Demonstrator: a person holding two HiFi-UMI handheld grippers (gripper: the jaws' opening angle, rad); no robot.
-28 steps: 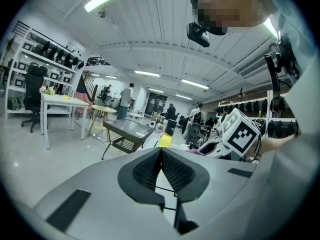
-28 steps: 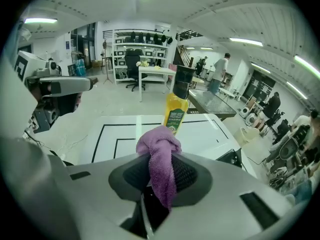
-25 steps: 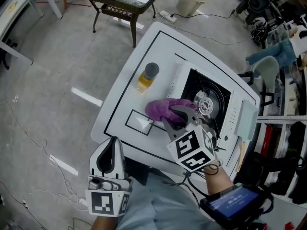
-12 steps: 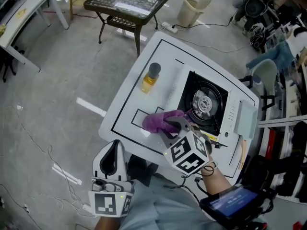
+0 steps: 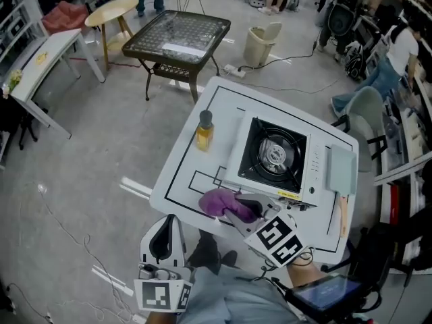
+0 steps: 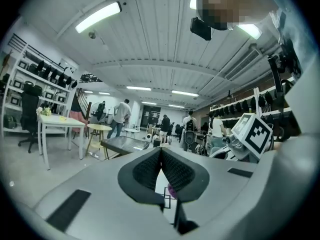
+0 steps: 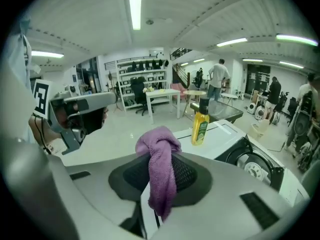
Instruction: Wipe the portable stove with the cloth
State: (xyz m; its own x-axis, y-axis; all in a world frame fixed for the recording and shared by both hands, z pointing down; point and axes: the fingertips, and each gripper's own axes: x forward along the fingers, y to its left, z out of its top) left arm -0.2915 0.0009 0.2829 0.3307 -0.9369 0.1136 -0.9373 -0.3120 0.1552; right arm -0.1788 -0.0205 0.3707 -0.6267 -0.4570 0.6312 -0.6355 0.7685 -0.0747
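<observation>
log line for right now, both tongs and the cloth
left tongs: shut, empty | right tongs: shut on purple cloth | purple cloth: off portable stove top

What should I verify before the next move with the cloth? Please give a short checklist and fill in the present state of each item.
1. Grip on the cloth: ok. The right gripper is shut on it, with a tail hanging below the pads.
2. Left gripper empty: ok. It is shut on nothing, off the table's near edge.
3. Cloth over the stove: not ok. It hangs at the table's near edge, in front of the stove.
4. Stove top free of things: ok.
5. Bottle out of the way: ok. It is upright, left of the stove and apart from it.
6. Burner off and cool: cannot tell.
</observation>
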